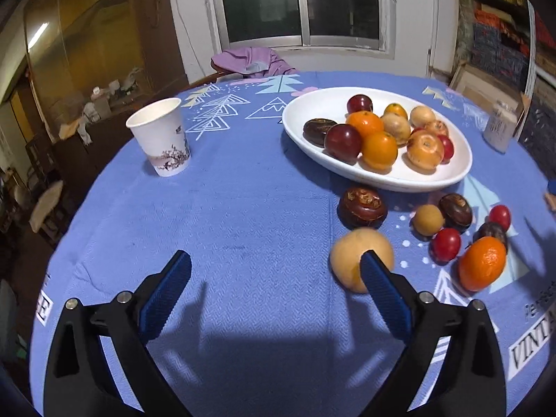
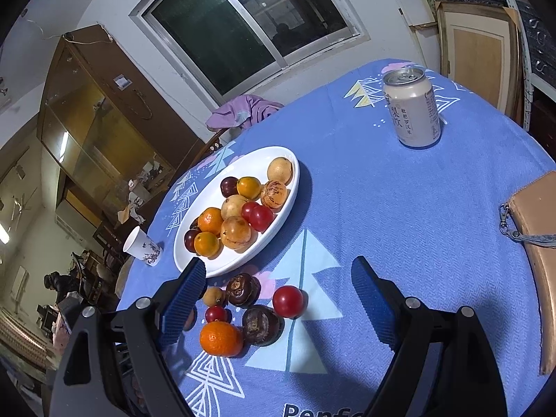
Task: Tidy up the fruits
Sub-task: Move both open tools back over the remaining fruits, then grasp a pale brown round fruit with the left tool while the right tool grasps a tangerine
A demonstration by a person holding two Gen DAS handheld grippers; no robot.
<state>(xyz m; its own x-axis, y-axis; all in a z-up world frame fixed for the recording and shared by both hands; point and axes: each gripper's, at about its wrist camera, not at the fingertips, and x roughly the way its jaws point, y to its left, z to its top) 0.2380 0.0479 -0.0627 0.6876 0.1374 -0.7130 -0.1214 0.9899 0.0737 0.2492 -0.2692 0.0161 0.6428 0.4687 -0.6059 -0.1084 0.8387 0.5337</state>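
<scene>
1. A round table under a blue woven cloth printed with white trees [image 1: 243, 208] carries an oval white ceramic dish [image 1: 451, 173] at its far side, already heaped with oranges, dark red plums, speckled yellow fruit and one brown water chestnut.
2. Loose fruit lies on the cloth just near of the dish: a pale tan round fruit [image 1: 351, 260], a large dark brown water chestnut [image 1: 362, 207], a small tan longan-like ball [image 1: 428, 220], a second brown chestnut [image 1: 455, 212], two small red fruits [image 1: 446, 244], a third dark chestnut [image 2: 260, 325] and a bright orange mandarin [image 1: 482, 263].
3. The left gripper [image 1: 274, 292] has its blue-padded jaws spread wide with nothing between them; its right-hand pad stands just in front of the pale tan fruit, which lies outside the gap.
4. The right gripper [image 2: 278, 299] hangs over the loose cluster, jaws wide apart and empty, with the near red fruit and the chestnuts lying below its gap.
5. A white paper cup with a blossom print [image 1: 163, 139] stands well to the left, a silver drink can [image 2: 413, 111] far right, and a tan zipped pouch [image 2: 535, 243] at the right edge.
6. I judge the sorting well along: the step in hand is picking up the next loose piece.
7. The left gripper would need to shift right to straddle the tan fruit, then close gently, since round fruit rolls away easily.
</scene>
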